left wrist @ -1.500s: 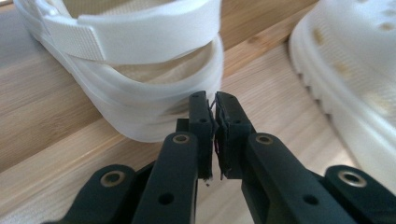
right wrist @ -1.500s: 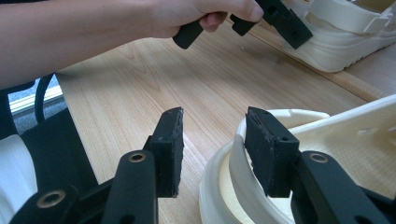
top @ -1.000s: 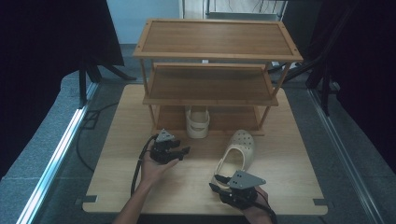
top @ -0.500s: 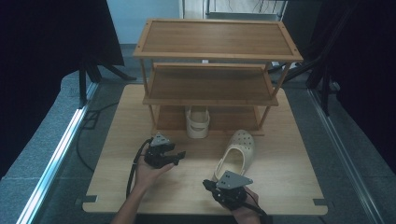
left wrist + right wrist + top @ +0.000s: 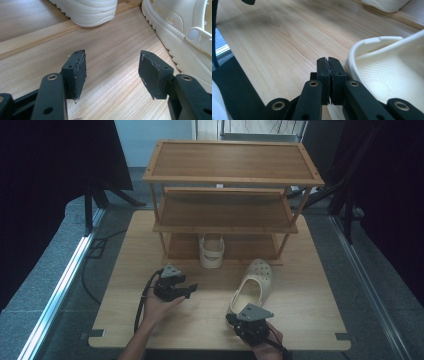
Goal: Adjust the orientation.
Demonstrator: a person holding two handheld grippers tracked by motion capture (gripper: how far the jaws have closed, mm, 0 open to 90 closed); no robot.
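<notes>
Clog (image 5: 387, 82) | heel just beside right tool (image 5: 329, 82) | jaws seemingly closed

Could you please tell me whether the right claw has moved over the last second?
Yes. The right claw has slid left along the table's near edge, from right of the clog's heel to just below it.

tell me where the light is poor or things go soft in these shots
High view: the table and rack are evenly lit, the surroundings fall to near black. Left gripper view: fingers sharp, the clog bright but not blown out. Right gripper view: the shut fingers are crisp, the clog's heel beside them a little soft, the far table blurred.
</notes>
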